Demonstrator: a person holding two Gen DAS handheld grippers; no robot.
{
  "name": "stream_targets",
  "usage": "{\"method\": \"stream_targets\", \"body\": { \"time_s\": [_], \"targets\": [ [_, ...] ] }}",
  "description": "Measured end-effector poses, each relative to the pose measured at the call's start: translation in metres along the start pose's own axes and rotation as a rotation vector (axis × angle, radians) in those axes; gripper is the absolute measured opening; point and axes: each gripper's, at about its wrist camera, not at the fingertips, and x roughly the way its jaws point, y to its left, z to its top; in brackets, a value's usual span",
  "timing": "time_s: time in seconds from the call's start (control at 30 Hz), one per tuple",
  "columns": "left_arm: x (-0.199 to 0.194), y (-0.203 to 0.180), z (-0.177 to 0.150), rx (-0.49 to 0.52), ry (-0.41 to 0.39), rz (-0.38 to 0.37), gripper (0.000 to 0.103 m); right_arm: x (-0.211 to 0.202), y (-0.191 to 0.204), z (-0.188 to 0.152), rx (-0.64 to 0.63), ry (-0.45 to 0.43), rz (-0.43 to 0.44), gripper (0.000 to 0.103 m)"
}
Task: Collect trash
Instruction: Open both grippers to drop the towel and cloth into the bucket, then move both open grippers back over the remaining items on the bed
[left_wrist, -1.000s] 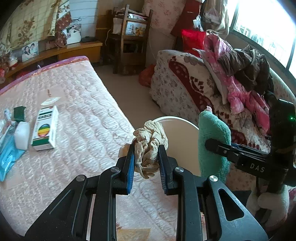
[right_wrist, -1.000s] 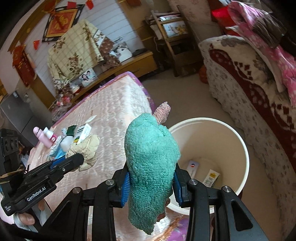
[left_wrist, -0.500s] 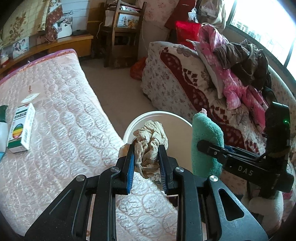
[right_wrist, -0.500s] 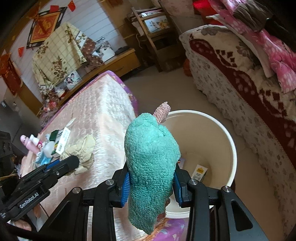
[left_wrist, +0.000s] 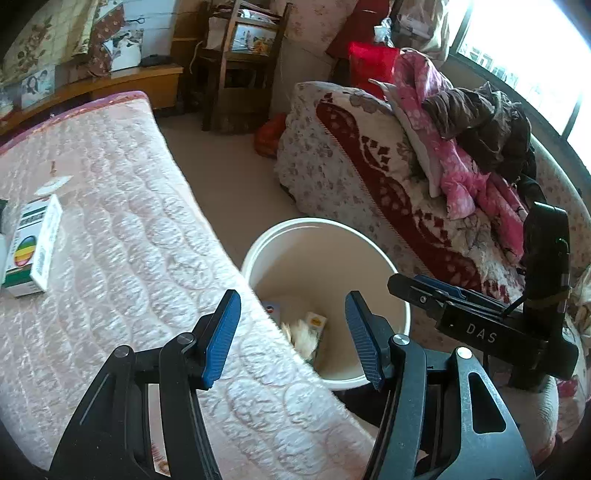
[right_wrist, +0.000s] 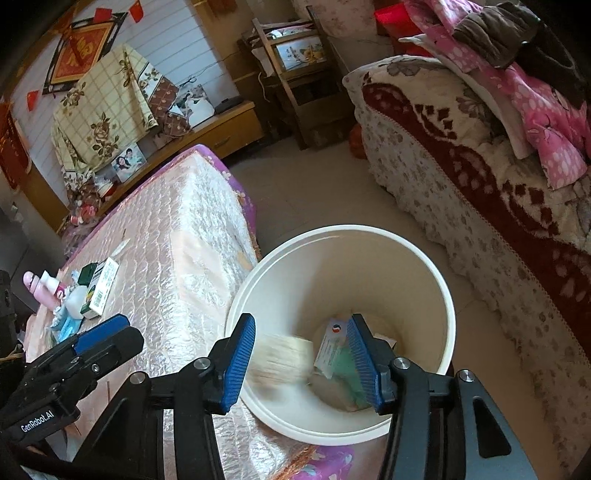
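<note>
A blurred beige rag (right_wrist: 282, 360) and a green cloth (right_wrist: 341, 373) lie inside the cream bucket (right_wrist: 448, 306), beside a white packet (right_wrist: 330, 347) on its bottom. The bucket stands on the floor, touching the edge of the pink quilted bed (left_wrist: 122, 236). Above its rim the right claw (right_wrist: 303, 363) is released, blue pads spread wide with nothing between them. The left claw (left_wrist: 291, 338) is likewise released and bare, over the bed's edge. Further up the bed lies a white box (left_wrist: 31, 251), with bottles (right_wrist: 42, 288) near it.
</note>
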Motion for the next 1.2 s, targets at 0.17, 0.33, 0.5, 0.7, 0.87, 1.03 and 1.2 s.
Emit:
{"method": "stream_targets", "body": {
  "time_s": [0.17, 0.33, 0.5, 0.7, 0.87, 1.03, 1.2],
  "targets": [
    [-0.012, 0.014, -0.003, -0.027, -0.015, 0.037, 0.057, 0.001, 0.011, -0.005, -0.025, 0.010, 0.011, 0.050],
    [-0.030, 0.029, -0.008, -0.044, -0.038, 0.070, 0.057, -0.001, 0.026, -0.008, -0.049, 0.011, 0.021, 0.050],
    [-0.047, 0.042, -0.014, -0.046, -0.062, 0.106, 0.057, -0.002, 0.046, -0.012, -0.079, 0.016, 0.036, 0.050],
    [-0.071, 0.062, -0.022, -0.064, -0.092, 0.148, 0.057, -0.002, 0.081, -0.017, -0.139, 0.022, 0.066, 0.052],
    [-0.097, 0.090, -0.031, -0.093, -0.111, 0.192, 0.057, -0.001, 0.108, -0.019, -0.175, 0.030, 0.102, 0.058],
    [-0.124, 0.127, -0.043, -0.136, -0.125, 0.251, 0.057, 0.006, 0.143, -0.025, -0.222, 0.058, 0.152, 0.058],
    [-0.151, 0.173, -0.058, -0.193, -0.133, 0.330, 0.057, 0.018, 0.181, -0.038, -0.286, 0.099, 0.194, 0.059]
  ]
}}
